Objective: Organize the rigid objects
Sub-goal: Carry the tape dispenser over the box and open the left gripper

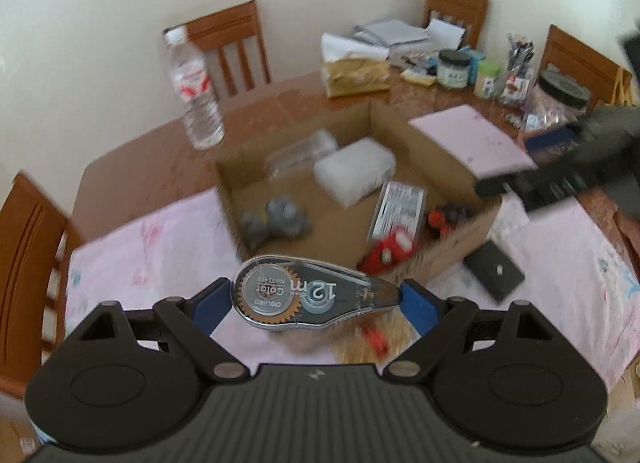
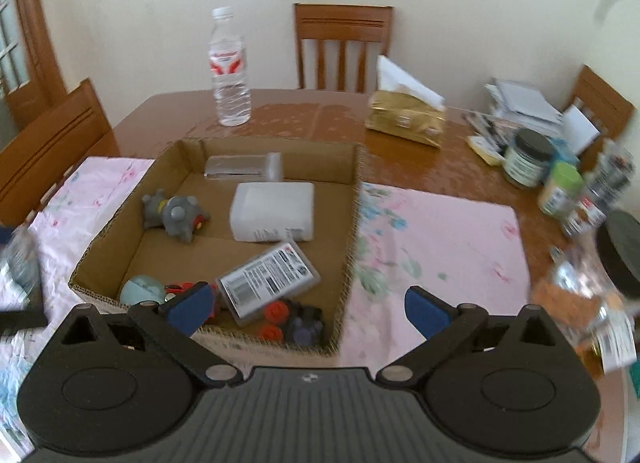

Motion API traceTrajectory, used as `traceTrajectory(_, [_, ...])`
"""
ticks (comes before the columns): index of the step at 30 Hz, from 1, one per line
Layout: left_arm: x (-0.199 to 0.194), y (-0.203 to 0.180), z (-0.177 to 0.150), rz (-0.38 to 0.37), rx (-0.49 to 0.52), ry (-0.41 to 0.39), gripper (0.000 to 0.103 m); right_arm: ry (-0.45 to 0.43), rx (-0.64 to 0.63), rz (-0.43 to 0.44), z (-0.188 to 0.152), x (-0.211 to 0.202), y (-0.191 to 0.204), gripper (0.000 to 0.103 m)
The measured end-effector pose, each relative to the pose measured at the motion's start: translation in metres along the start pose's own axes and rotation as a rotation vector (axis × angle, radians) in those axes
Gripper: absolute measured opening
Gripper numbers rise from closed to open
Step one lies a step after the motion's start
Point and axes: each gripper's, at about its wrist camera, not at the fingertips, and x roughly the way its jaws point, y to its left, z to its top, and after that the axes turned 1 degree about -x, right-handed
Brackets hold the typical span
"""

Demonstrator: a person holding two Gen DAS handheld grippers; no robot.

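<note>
Left gripper (image 1: 316, 295) is pinching the correction tape (image 1: 308, 295) just short of the cardboard box (image 2: 356, 199) (approx. half a dozen items already inside), right gripper (image 2: 308, 303) is hovering w/ jaws spread, empty; black card (image 1: 494, 271) etc. are left outside.

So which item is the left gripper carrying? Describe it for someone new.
Start at the cardboard box on the table. Just short of its near wall, the left gripper clamps a correction tape dispenser: clear teardrop shell, toothed orange wheel, "12 m" printed on it.
</note>
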Motion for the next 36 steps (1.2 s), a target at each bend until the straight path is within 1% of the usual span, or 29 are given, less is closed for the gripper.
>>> traceTrajectory(3, [0.019,-0.004,0.019,-0.028,0.017,-0.008,0.089,0.000,0.032,-0.017,-0.010,-0.010,-0.008,0.103])
traceTrajectory(5, [0.036,-0.006,0.030,-0.060,0.025,-0.001,0.089,0.002,0.049,-0.043,-0.016,-0.015,-0.013,0.103])
traceTrajectory(9, [0.066,-0.015,0.043,-0.085,0.059,0.023,0.089,0.006,0.090,-0.074,-0.026,-0.023,-0.024,0.103])
traceTrajectory(14, [0.101,-0.019,0.052,-0.086,0.091,0.069,0.089,0.019,0.126,-0.110,-0.035,-0.028,-0.034,0.103])
traceTrajectory(17, [0.112,-0.020,0.057,-0.083,0.115,0.068,0.089,0.032,0.143,-0.123,-0.038,-0.025,-0.039,0.103])
traceTrajectory(20, [0.122,-0.017,0.064,-0.060,0.107,0.060,0.090,0.051,0.157,-0.128,-0.039,-0.019,-0.044,0.103])
traceTrajectory(22, [0.124,-0.015,0.067,-0.048,0.094,0.053,0.094,0.060,0.161,-0.130,-0.038,-0.017,-0.045,0.103])
traceTrajectory(26, [0.115,-0.010,0.073,-0.026,0.083,0.015,0.096,0.069,0.152,-0.130,-0.034,-0.016,-0.044,0.103])
traceTrajectory(28, [0.106,-0.008,0.075,-0.005,0.078,0.006,0.096,0.075,0.151,-0.122,-0.032,-0.017,-0.043,0.103])
traceTrajectory(30, [0.093,-0.007,0.075,-0.002,0.069,-0.011,0.096,0.074,0.142,-0.114,-0.031,-0.020,-0.041,0.103])
traceTrajectory(32, [0.078,-0.007,0.072,0.002,0.052,-0.022,0.097,0.074,0.136,-0.105,-0.031,-0.022,-0.039,0.103])
traceTrajectory(34, [0.065,-0.007,0.066,0.012,0.037,-0.038,0.101,0.065,0.129,-0.098,-0.035,-0.021,-0.038,0.103])
traceTrajectory(36, [0.053,-0.010,0.055,0.028,0.025,-0.055,0.101,0.056,0.121,-0.096,-0.044,-0.017,-0.038,0.103])
